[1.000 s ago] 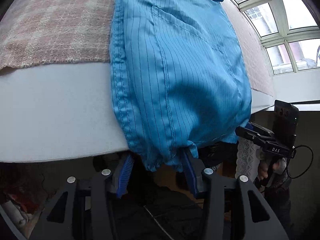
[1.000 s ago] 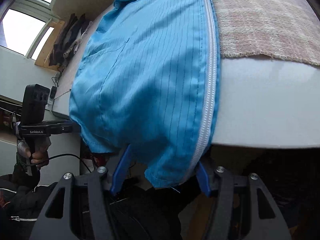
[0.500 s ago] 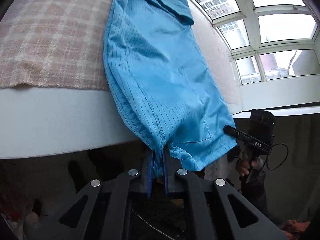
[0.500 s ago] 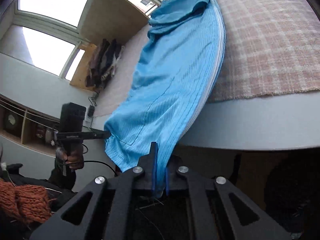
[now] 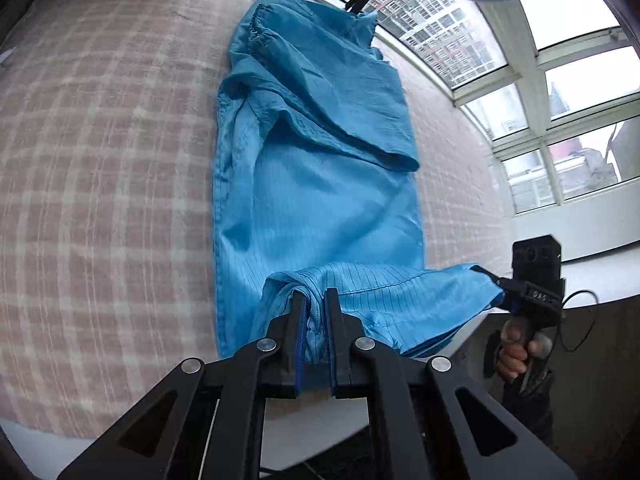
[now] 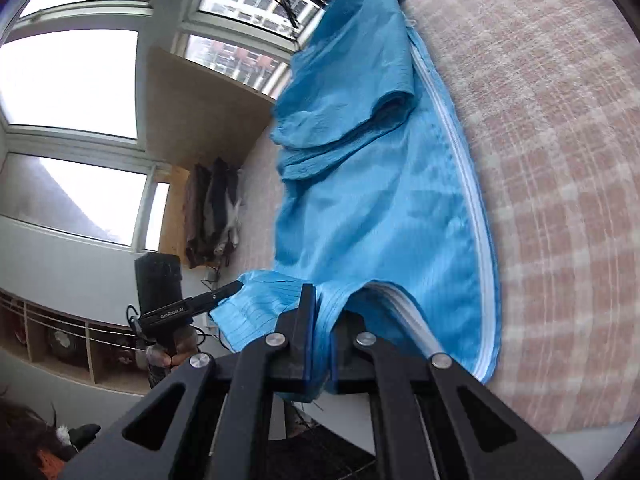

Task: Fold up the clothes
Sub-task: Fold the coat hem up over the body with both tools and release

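Ahead of both jaws, the blue garment (image 5: 320,200) lies on the checked blanket (image 5: 100,160); left gripper (image 5: 314,300) and right gripper (image 6: 322,300) each pinch its hem, apparently lifted.

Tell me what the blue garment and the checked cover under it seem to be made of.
Blue garment: probably a thin, smooth synthetic weave with a slight sheen, going by its fine dark pinstripes and soft folds. Checked cover: looks like a matte, fuzzy woven blanket, maybe wool or acrylic, judging by its napped pink and cream plaid.
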The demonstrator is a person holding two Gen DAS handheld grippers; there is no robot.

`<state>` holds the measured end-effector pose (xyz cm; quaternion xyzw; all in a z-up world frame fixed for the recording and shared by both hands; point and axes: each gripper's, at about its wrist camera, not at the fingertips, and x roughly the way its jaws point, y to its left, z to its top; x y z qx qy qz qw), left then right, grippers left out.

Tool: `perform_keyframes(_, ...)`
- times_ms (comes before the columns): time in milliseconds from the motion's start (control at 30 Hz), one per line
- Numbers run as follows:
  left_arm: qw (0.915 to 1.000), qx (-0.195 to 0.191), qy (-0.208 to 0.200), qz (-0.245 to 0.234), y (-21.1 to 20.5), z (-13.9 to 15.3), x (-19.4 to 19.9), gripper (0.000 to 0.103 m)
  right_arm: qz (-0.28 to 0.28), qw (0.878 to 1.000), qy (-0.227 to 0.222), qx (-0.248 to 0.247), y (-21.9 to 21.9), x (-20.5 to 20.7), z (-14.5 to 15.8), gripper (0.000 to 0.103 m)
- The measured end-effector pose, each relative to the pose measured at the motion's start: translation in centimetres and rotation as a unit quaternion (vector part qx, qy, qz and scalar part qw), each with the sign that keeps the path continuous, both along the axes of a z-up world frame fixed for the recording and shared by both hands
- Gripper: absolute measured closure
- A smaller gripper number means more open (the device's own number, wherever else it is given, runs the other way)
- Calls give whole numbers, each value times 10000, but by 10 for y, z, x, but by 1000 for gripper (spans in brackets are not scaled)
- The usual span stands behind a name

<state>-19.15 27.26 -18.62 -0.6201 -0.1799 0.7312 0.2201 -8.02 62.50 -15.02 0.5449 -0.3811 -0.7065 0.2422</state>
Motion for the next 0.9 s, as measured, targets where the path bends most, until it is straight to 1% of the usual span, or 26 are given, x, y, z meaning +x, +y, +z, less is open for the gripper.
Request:
perform_keyframes(67,9997,-103,-146,191,1,-8,-21,89,52,9991,-377,204,1,-33,-13,92)
perform_keyframes(100,9992,-128,-179,323,-2,-8,-28,87,34,9990,-407,166,4,-41,-13,91)
perform_keyframes(133,9988,-119,-162,444,-6,-6,-32,87,36,9993,-356,112,8,-47,-10,83)
perform_keyframes(167,9986,-95,-108,516,-9,-2,-34,87,39,9995,-289,97,12,-51,-5,70)
perform_keyframes(200,9983,-78,-67,570,-13,2,-36,82,41,9996,-205,187,16,-54,1,61)
perform_keyframes(233,9980,-68,-44,621,-17,5,-37,74,23,9995,-204,233,22,-56,4,42)
perform_keyframes(267,9978,-53,-17,660,-20,8,-38,69,4,9994,-203,280,29,-59,7,37)
perform_keyframes(300,9978,-38,-1,656,-20,9,-41,59,-34,9992,-185,356,34,-60,10,37)
perform_keyframes(333,9981,-29,-4,618,-20,9,-44,56,-133,9985,-114,520,39,-61,14,37)
perform_keyframes(367,9983,-55,-24,573,-19,9,-47,56,-171,9974,14,698,42,-61,19,37)
perform_keyframes(433,9987,-271,26,438,-15,13,-53,57,316,9907,574,1192,26,-60,36,37)
perform_keyframes(500,9986,-364,277,250,-15,23,-50,56,814,9724,938,1977,5,-59,43,37)
perform_keyframes(567,9981,-382,476,51,-18,30,-43,56,1144,9561,1136,2446,-11,-62,35,37)
perform_keyframes(633,9980,-347,504,-161,-21,27,-35,55,1434,9390,1284,2851,-25,-65,26,37)
perform_keyframes(767,9945,-750,431,-594,-11,3,-32,55,1260,9453,920,2866,-29,-81,-7,37)
perform_keyframes(833,9920,-870,508,-762,-2,-6,-36,55,1117,9471,800,2899,-28,-85,-16,37)
perform_keyframes(867,9907,-916,553,-837,3,-10,-38,57,1063,9501,765,2830,-29,-85,-19,42)
perform_keyframes(900,9898,-934,573,-912,7,-14,-41,58,1019,9526,731,2771,-29,-86,-21,48)
